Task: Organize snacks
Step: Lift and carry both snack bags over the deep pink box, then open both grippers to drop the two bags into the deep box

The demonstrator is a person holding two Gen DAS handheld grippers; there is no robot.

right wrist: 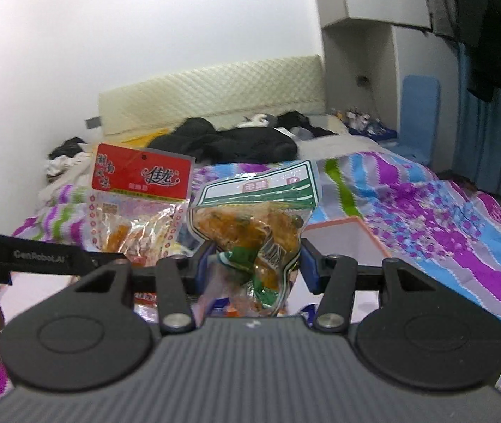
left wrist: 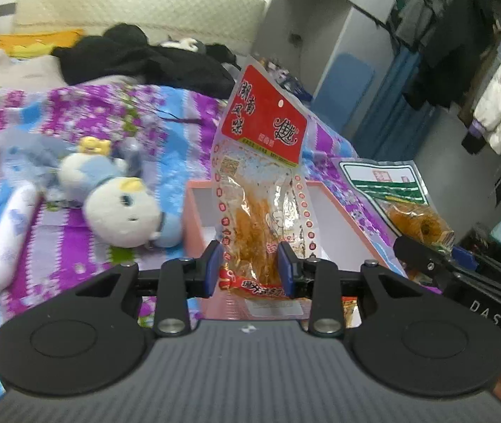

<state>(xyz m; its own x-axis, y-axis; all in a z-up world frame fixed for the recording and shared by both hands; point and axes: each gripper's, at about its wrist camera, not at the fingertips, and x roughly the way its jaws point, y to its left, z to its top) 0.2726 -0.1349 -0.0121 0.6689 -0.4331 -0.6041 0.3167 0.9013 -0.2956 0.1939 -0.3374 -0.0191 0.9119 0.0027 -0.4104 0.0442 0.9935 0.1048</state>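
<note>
My left gripper (left wrist: pixel 250 268) is shut on a red-topped snack packet (left wrist: pixel 261 162) and holds it upright above a pink-rimmed white box (left wrist: pixel 324 225). My right gripper (right wrist: pixel 255 268) is shut on a green-and-white snack packet (right wrist: pixel 257 211), also held upright over the same box (right wrist: pixel 345 236). In the left wrist view the green packet (left wrist: pixel 398 197) and the right gripper (left wrist: pixel 437 261) show at the right. In the right wrist view the red packet (right wrist: pixel 137 190) shows at the left.
A purple and blue floral bedspread (left wrist: pixel 84 112) covers the bed. A white-and-blue plush toy (left wrist: pixel 116 204) and a white sausage-shaped packet (left wrist: pixel 10 236) lie left of the box. Dark clothes (left wrist: pixel 137 56) lie near the headboard. A clothes rack (left wrist: pixel 480 70) stands at the right.
</note>
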